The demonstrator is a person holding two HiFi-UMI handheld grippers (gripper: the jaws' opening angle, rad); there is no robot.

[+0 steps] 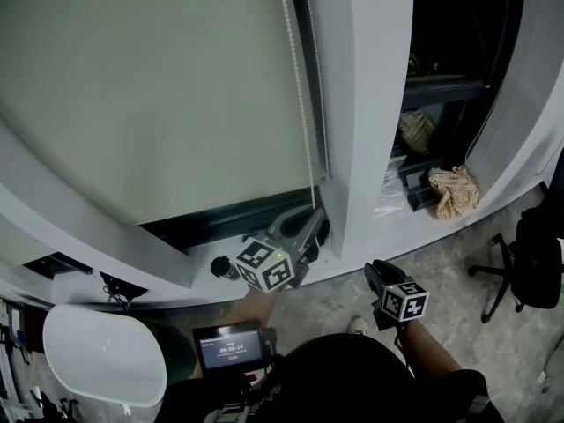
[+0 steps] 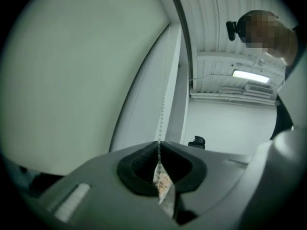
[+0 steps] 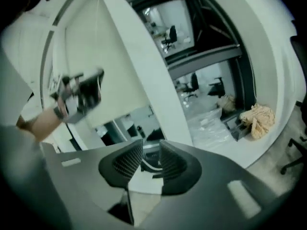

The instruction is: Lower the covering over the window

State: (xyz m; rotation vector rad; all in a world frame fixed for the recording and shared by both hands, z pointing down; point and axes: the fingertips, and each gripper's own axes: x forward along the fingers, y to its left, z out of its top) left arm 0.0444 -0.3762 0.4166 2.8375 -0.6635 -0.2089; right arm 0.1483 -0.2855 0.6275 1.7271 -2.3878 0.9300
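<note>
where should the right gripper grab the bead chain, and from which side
Grip the bead chain on its straight run just above the left gripper, which is shut on it low down. Come from the room side with the fingers astride the strand: it hangs vertically by the blind's right edge, and the white column beside it probably cramps a sideways approach.

Left gripper (image 2: 159, 145) is held out ahead of the body, jaws closed tight on the bead chain (image 2: 163, 111). Right gripper (image 3: 149, 150) is held nearer the body, jaws parted, nothing between them. Right forearm (image 1: 434, 352) is seen bare.
</note>
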